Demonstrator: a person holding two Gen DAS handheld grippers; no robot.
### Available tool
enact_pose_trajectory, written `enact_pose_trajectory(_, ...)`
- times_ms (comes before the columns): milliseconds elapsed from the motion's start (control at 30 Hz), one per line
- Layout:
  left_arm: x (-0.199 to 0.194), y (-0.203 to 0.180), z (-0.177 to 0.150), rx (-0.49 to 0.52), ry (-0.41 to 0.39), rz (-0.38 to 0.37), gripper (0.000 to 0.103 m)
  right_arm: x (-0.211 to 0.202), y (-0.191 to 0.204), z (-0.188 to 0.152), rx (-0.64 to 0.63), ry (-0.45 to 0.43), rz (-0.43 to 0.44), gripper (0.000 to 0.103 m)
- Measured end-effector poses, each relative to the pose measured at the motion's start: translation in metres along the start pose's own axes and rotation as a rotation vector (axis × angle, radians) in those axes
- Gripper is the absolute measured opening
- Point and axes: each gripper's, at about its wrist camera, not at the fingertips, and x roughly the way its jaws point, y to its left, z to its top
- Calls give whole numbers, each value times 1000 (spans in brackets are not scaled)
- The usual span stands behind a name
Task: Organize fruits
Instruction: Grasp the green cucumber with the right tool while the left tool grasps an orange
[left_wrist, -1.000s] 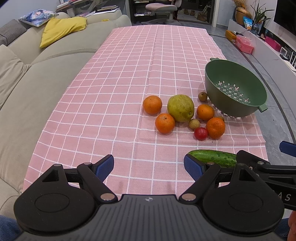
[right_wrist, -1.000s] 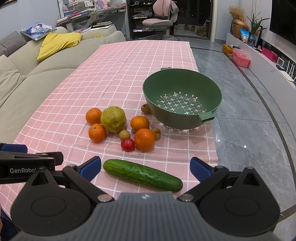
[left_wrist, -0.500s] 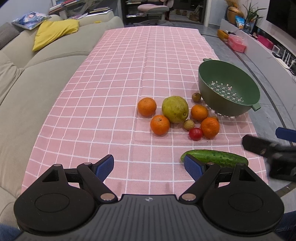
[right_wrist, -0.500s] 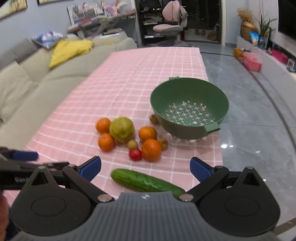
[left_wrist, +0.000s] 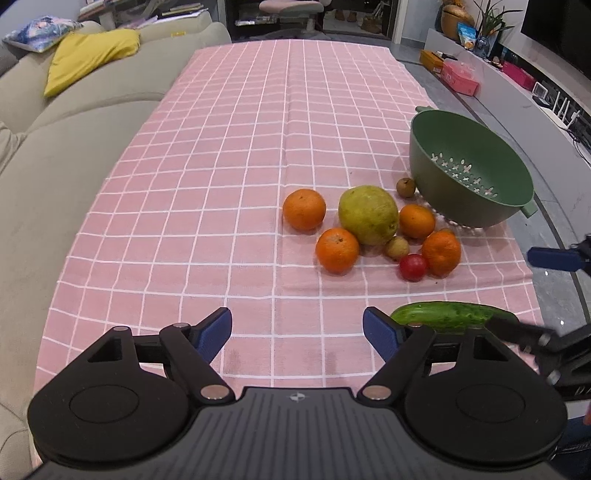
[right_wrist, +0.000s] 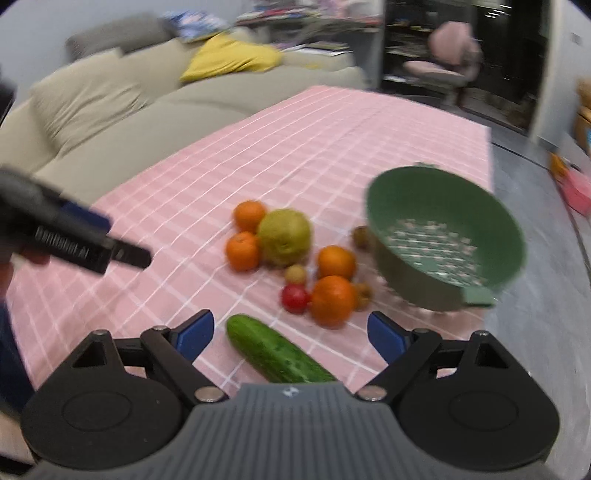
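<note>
Now: both hand-held grippers, left (left_wrist: 297, 330) and right (right_wrist: 290, 332), empty, jaws closing; right newly tilted over long green cucumber (right_wrist: 277, 350); no fruit yet in green plastic colander (right_wrist: 443, 236).

Fruit is clustered on the counter (left_wrist: 221, 184), with a colander (left_wrist: 469, 173) set just to its right. A cucumber (left_wrist: 450, 316) is laid nearer the front edge, a sofa (left_wrist: 55, 166) along the left.

fruits (left_wrist: 369, 229): clustered on cloth | colander (left_wrist: 469, 173): green, upright, empty, beside them | cucumber (right_wrist: 277, 354): lying apart
</note>
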Motion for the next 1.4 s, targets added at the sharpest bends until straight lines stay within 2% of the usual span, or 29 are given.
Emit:
enact_pose_trajectory(133, 12, 0, 4, 54, 0, 5, 94, 24, -5, -3, -137, 72, 30, 87)
enact_pose_trajectory(200, 18, -2, 6, 81, 0, 1, 94, 31, -9, -6, -198, 101, 76, 87)
enact_pose_trajectory(300, 29, -5, 10, 118, 7, -11, 94, 43, -15, -9, -240, 154, 121, 84)
enact_pose_trajectory(400, 41, -9, 15, 145, 8, -4, 94, 56, -20, -9, -251, 198, 128, 67)
enact_pose_trajectory(433, 46, -10, 18, 145, 11, -4, 94, 58, -21, -7, -248, 208, 126, 66)
enact_pose_trajectory(633, 69, -16, 29, 132, 17, -40, 91, 67, -9, -4, -261, 244, 191, 62)
enact_pose_trajectory(767, 80, -20, 33, 156, 15, -46, 83, 72, -1, -6, -288, 270, 184, 60)
enact_pose_trajectory(1000, 92, -21, 39, 183, -5, -72, 83, 75, -3, -6, -293, 280, 152, 47)
enact_pose_trajectory(1200, 104, -27, 42, 228, -1, -95, 80, 79, -5, -6, -277, 284, 151, 47)
enact_pose_trajectory(1333, 109, -32, 42, 247, 14, -112, 70, 80, -5, -6, -278, 285, 152, 47)
enact_pose_trajectory(1400, 112, -33, 42, 250, 19, -116, 60, 80, -5, -6, -277, 285, 152, 47)
